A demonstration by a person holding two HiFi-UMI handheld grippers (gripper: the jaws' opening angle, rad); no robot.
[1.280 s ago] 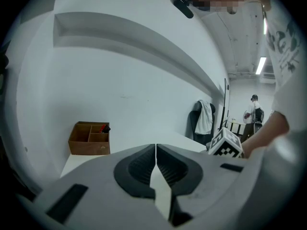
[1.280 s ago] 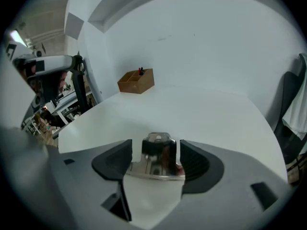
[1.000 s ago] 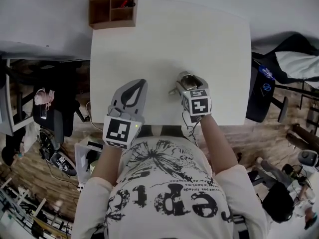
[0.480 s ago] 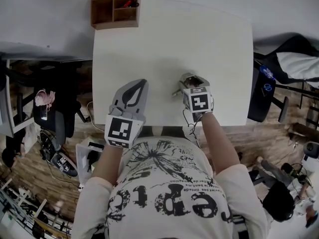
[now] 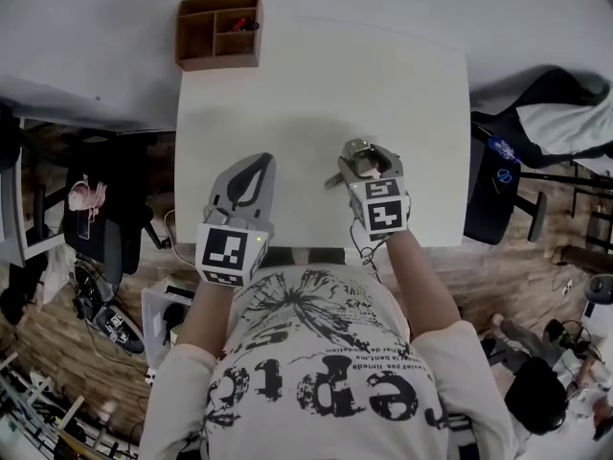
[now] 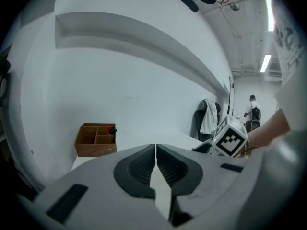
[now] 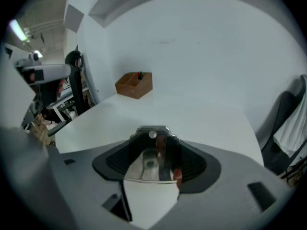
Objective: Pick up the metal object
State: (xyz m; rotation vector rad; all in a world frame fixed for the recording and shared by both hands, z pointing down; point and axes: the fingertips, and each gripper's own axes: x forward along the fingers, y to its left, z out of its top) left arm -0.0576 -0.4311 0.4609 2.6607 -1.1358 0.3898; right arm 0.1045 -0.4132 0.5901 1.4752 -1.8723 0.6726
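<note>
A shiny metal object sits clamped between the black pads of my right gripper, which is shut on it. In the head view the same metal object pokes out past the right gripper, above the near right part of the white table. My left gripper hovers over the near left part of the table, shut with nothing in it; its pads meet along a thin seam in the left gripper view.
A brown wooden organiser with a red item inside stands at the table's far left corner, also seen as the organiser and the organiser. A white wall runs behind the table. Chairs and clutter surround the table on the floor.
The right gripper has stayed shut on the metal object and shifted only slightly. The head camera has drifted a little; the left gripper keeps its place.
</note>
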